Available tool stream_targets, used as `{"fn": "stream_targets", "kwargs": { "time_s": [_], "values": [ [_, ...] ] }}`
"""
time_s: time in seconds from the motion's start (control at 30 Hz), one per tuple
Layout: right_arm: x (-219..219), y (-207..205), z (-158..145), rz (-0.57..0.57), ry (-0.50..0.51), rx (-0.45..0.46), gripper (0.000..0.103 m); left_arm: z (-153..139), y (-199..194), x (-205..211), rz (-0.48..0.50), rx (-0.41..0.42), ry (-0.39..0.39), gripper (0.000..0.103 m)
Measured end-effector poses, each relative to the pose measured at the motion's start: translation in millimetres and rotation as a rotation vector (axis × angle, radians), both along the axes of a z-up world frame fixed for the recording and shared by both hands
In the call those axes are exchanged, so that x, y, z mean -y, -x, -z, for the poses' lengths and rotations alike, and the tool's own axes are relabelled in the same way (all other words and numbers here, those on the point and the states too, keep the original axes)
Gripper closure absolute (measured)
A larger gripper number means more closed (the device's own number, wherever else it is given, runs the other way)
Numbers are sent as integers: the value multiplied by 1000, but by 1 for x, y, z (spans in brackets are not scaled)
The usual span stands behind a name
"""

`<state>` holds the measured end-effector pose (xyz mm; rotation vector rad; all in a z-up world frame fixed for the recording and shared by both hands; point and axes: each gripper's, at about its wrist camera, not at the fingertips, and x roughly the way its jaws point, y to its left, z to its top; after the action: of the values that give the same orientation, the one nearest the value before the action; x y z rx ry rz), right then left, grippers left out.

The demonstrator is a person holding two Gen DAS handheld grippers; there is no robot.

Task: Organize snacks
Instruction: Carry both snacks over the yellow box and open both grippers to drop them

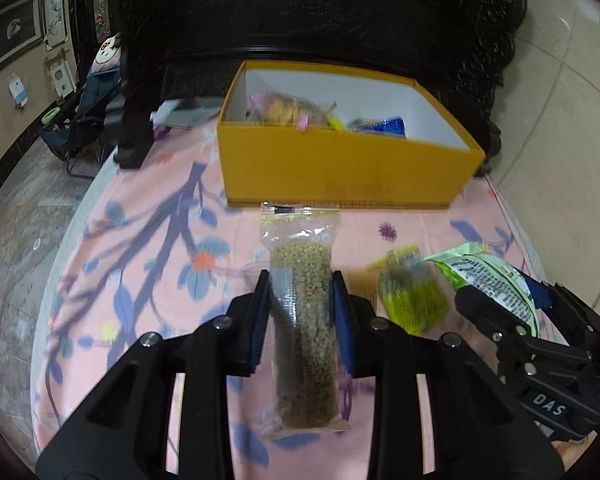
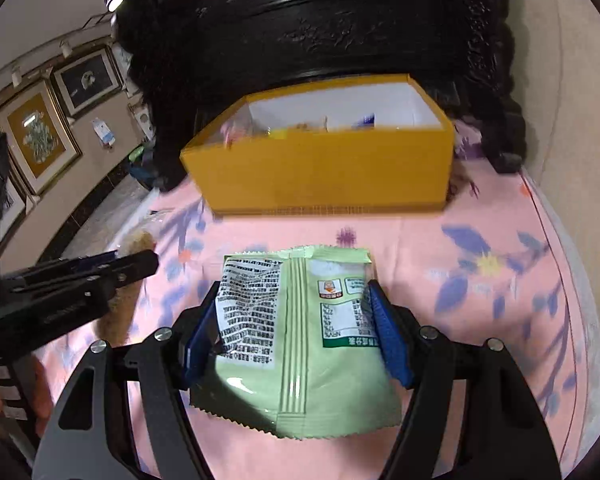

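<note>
On the pink floral cloth (image 1: 148, 240), the half-filled yellow cardboard box (image 1: 340, 168) awaits both gripped packets: left gripper (image 1: 300, 296) clamps the clear grain-bar packet (image 1: 304, 320), right gripper (image 2: 296, 316) clamps the pale green foil bag (image 2: 296, 340), and a yellow-green packet (image 1: 412, 292) remains loose.

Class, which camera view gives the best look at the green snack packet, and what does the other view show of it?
The right wrist view: the green snack packet fills the centre, printed back readable, clamped in the right tool. The left wrist view shows only its edge, partly hidden by that tool.
</note>
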<state>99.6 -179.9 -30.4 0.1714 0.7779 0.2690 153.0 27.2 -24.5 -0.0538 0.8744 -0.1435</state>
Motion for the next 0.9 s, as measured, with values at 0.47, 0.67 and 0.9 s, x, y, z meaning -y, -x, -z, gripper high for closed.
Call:
{"fn": "stream_targets", "kwargs": {
  "time_s": [0.47, 0.67, 0.9],
  "values": [
    [12, -171, -51, 85, -17, 11, 32, -56, -180, 14, -14, 24, 12, 74],
    [17, -192, -49, 153, 12, 66, 24, -56, -221, 18, 13, 0, 52, 47],
    [34, -181, -60, 160, 36, 73, 6, -54, -212, -7, -37, 10, 76, 9]
  ]
}}
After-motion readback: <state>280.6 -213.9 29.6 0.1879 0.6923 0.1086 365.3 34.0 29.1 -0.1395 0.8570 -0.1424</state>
